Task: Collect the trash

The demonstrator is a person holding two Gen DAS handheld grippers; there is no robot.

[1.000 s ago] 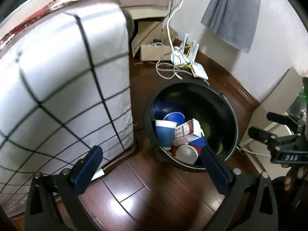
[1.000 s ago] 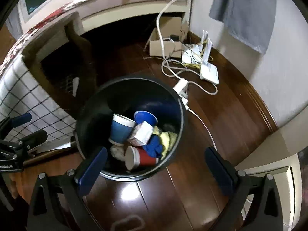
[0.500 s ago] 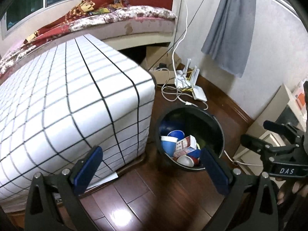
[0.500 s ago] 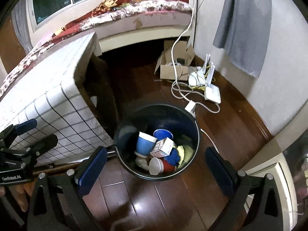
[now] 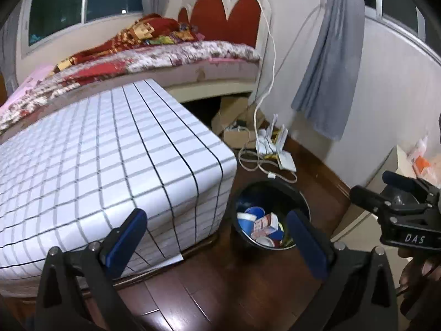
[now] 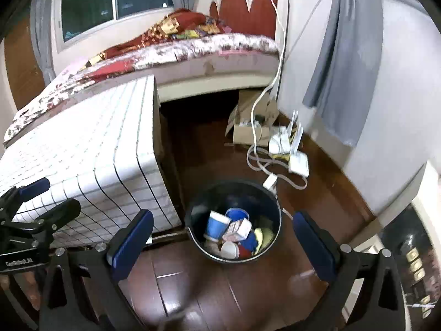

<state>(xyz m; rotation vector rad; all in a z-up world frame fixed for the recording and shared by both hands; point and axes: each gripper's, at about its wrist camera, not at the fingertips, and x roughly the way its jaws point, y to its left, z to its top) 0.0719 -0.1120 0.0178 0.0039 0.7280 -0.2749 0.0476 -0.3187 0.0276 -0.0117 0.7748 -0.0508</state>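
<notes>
Both tongs, left and right, are spread wide and hold nothing. The trash, cups and a carton, already lies in the black bin on the dark wood floor beside the checked counter. Collection looks nearly done; no stray litter shows in this bedroom.

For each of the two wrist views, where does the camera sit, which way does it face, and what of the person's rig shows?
Left wrist view: sits on the left gripper, looking down and forward past the checked table to the trash bin; its own open fingers show, plus the right gripper and a hand.
Right wrist view: sits on the right gripper, facing the trash bin more squarely; the left gripper shows at left.
Shared: bin, table, bed, floor cables.
</notes>
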